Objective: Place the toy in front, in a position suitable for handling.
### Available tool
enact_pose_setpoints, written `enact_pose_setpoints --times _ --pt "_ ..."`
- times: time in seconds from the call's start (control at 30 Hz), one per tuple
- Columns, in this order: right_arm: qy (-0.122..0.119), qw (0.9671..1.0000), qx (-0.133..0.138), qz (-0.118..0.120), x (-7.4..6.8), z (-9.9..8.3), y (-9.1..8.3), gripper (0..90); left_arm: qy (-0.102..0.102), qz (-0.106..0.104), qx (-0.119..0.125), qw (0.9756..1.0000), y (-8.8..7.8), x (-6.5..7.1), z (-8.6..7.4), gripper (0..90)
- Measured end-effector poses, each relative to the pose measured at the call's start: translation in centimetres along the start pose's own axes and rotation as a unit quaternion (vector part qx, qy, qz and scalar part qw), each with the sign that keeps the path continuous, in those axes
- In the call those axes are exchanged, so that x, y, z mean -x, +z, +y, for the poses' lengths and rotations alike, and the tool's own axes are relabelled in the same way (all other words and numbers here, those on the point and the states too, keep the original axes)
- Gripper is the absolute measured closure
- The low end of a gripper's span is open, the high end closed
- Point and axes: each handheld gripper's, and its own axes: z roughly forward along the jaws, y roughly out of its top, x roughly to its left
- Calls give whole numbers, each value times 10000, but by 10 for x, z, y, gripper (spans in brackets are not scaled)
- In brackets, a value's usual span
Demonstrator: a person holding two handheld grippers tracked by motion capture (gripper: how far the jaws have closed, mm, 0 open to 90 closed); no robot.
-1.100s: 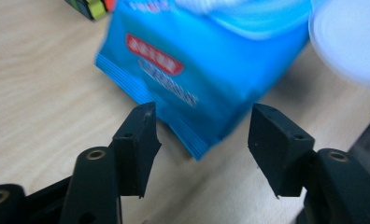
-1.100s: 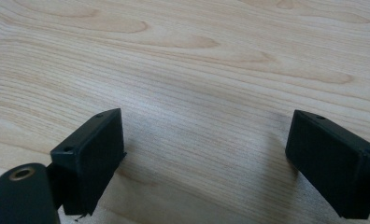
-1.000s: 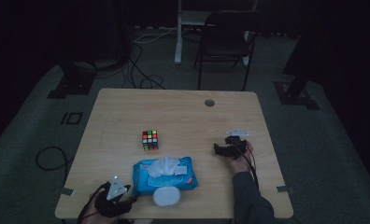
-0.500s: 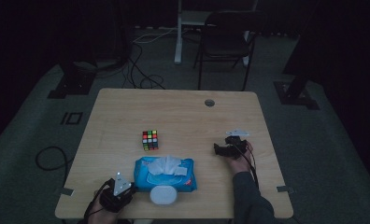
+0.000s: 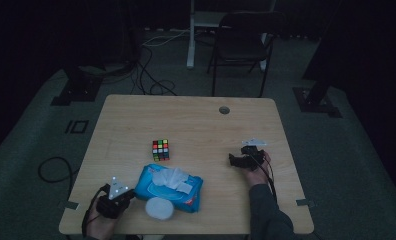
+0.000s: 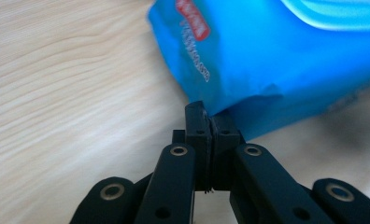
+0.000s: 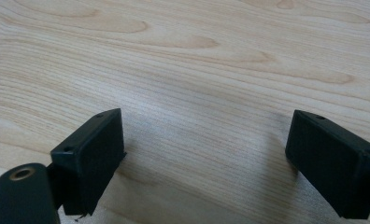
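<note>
Since the earlier frames, the left gripper [image 5: 117, 196] has slid along the near edge of the desk [image 5: 196, 120] toward the blue wipes pack [image 5: 169, 187], and its jaws have just been closing. In the left gripper view they meet flat against each other, with the pack's crinkled blue edge [image 6: 267, 65] lying just past the tips; whether any film is pinched between them cannot be told, as no blue shows inside the seam. The pack has shifted slightly toward the right on the desk. It lies near the front edge, left of centre, its white flap on top, and a round white lid [image 5: 159, 208] rests against its near side, now closer to the pack's lower left corner.

Over at the right, the right gripper [image 5: 246, 159] sits low on the desk, well apart from the pack, in the same place as before. Its own view shows both jaws spread wide over bare wood [image 7: 197, 70] with nothing between them.

A colour cube [image 5: 160, 149] stands just behind the pack, apart from it.
</note>
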Motion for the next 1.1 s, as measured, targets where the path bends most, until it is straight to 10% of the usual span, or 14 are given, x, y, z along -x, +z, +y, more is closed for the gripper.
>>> enact_pose_setpoints --times 0.53,0.87,1.1 --pt "-2 10000 3 0 0 0 0 114 -582 280 -154 9978 51 -116 52 697" --pt "-36 10000 8 27 0 0 -1 128 -1024 488 219 9933 11 -126 48 552" --pt "12 10000 18 -7 -2 0 -1 158 -588 339 815 9944 -31 -73 60 530"
